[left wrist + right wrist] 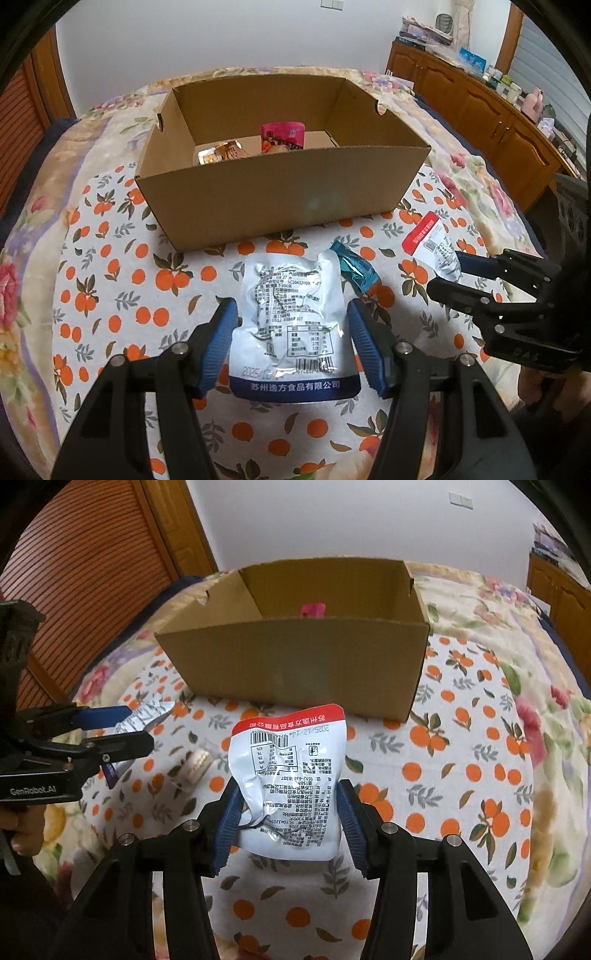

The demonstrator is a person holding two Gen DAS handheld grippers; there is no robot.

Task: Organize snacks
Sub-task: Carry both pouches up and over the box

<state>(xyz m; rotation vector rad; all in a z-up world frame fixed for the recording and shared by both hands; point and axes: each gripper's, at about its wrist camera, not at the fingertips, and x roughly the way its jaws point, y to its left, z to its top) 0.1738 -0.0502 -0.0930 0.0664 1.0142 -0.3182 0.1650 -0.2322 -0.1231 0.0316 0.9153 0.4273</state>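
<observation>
The cardboard box [280, 199] stands open on the orange-print cloth [110, 266] ahead of me, and it is where both my loads should go, so I want to carry each pouch clear over the near wall before I let it drop. Inside, a pink packet [282, 137] and a brownish packet [221, 152] lie toward the back, leaving bare floor nearer the front, which I judge the better spot to aim for. My left gripper [291, 339] is clamped on the blue-edged pouch [291, 325], my right gripper [288, 821] on the red-edged pouch [290, 775]; both foils look slippery and crumple at the pads, so I should keep the squeeze steady and avoid swinging. A teal wrapper [356, 271] and a small pale packet [199, 765] lie loose on the cloth near the box for later
</observation>
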